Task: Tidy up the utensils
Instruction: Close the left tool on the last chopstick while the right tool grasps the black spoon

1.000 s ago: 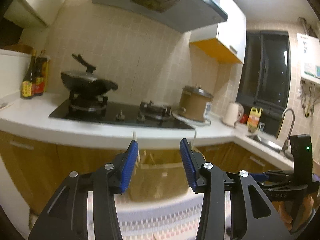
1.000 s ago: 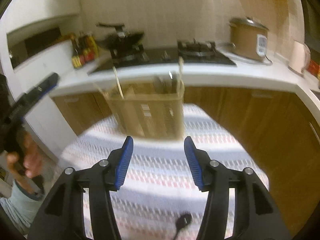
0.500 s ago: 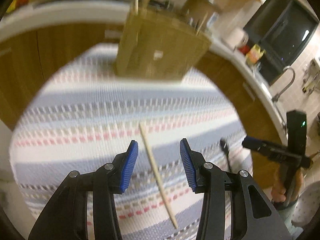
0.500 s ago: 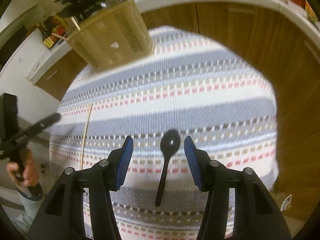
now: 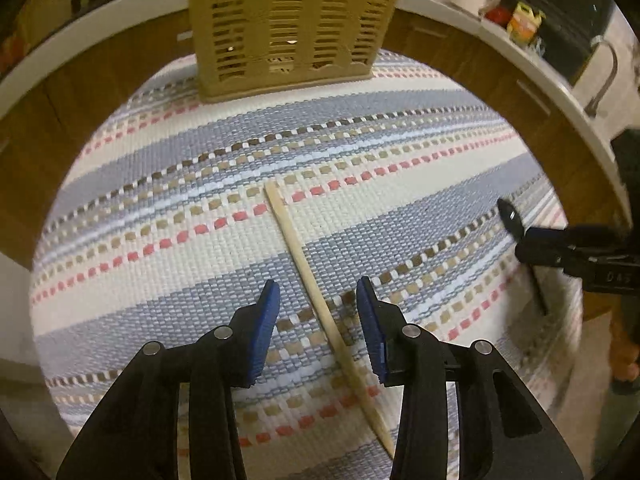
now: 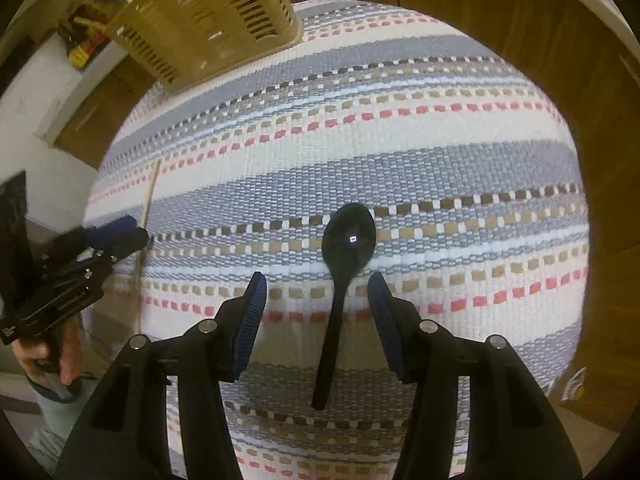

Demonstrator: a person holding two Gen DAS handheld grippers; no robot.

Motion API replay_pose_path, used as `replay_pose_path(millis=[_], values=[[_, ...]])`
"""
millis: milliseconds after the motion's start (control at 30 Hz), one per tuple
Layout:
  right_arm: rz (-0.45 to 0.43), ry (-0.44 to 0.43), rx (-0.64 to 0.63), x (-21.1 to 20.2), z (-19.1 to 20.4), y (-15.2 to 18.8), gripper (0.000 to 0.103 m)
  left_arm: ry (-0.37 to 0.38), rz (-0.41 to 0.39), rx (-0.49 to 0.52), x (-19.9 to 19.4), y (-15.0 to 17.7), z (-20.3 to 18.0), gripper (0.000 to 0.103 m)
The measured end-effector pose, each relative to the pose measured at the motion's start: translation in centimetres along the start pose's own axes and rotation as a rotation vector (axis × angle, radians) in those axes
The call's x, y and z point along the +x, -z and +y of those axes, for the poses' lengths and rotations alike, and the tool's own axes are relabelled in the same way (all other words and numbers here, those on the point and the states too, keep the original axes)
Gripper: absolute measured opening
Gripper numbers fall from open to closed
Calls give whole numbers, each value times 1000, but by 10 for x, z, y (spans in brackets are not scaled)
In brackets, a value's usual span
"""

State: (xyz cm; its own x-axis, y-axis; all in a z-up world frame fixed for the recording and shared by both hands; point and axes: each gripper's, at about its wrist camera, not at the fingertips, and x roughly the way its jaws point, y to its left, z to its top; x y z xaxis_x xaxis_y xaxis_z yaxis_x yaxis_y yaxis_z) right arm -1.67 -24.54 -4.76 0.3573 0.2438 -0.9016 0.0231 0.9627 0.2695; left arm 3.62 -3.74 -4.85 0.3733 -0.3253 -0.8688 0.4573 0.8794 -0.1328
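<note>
Straddling chopstick (image 5: 316, 300) and spoon (image 6: 340, 292), both tongs (image 5: 316, 300) (image 6: 318, 292) hang wide open, empty, basket (image 5: 292, 24) at twelve o'clock.

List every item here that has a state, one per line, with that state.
Left claw: open, straddling the chopstick, not gripping.
Right claw: open, straddling the spoon's handle, not gripping.
Chopstick: lying flat on the striped cloth.
Spoon: lying flat on the cloth, bowl away from the claw.
Basket: upright at the cloth's far edge.
</note>
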Motion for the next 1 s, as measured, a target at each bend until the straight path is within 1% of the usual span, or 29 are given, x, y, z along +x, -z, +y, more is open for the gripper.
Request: replay_pose_path(millis=[33, 100, 133, 167, 200, 233, 267, 300, 333, 367, 400, 433, 467, 533, 600, 667, 767, 900, 967, 1000], values=[[1, 25, -17, 1, 5, -1, 49, -7, 2, 12, 1, 0, -1, 37], [4, 61, -44, 5, 13, -3, 44, -19, 9, 40, 2, 0, -3, 37], [5, 91, -62, 8, 19, -4, 44, -23, 13, 49, 3, -2, -6, 37], [3, 119, -79, 9, 23, -4, 41, -30, 21, 62, 4, -3, -7, 37], [1, 151, -99, 10, 28, -4, 35, -39, 29, 77, 5, -4, -9, 37], [0, 184, -118, 12, 32, -4, 33, -54, 37, 91, 6, -5, -11, 35], [-3, 208, -131, 13, 36, -3, 29, -71, 43, 103, 7, -6, -14, 32], [-4, 224, -139, 14, 38, -3, 26, -98, 49, 121, 8, -7, -16, 25], [-3, 227, -145, 15, 39, -4, 24, -106, 51, 129, 9, -7, -17, 20], [-2, 223, -148, 14, 40, -5, 15, -109, 59, 128, 9, -8, -16, 18], [0, 218, -150, 14, 40, -6, 11, -117, 62, 125, 11, -11, -15, 8], [0, 212, -149, 12, 39, -6, 8, -121, 63, 123, 11, -12, -14, 4], [1, 204, -148, 12, 38, -7, 5, -95, 66, 101, 11, -14, -10, 4], [-5, 192, -143, 12, 37, -8, 5, -53, 66, 55, 12, -18, 1, 4], [-14, 175, -134, 10, 34, -9, 4, 8, 57, -14, 11, -20, 13, 4], [-25, 163, -121, 7, 31, -10, 4, 47, 54, -76, 12, -21, 23, 4], [-40, 135, -107, -1, 25, -12, 4, 81, 40, -125, 9, -21, 34, 4], [-47, 112, -91, -3, 20, -16, 4, 127, 37, -166, 4, -20, 42, 4], [-51, 119, -92, -5, 17, -17, 4, 137, 38, -181, 1, -19, 47, 4], [-54, 132, -94, -6, 15, -19, 4, 130, 44, -184, 2, -19, 48, 4]])
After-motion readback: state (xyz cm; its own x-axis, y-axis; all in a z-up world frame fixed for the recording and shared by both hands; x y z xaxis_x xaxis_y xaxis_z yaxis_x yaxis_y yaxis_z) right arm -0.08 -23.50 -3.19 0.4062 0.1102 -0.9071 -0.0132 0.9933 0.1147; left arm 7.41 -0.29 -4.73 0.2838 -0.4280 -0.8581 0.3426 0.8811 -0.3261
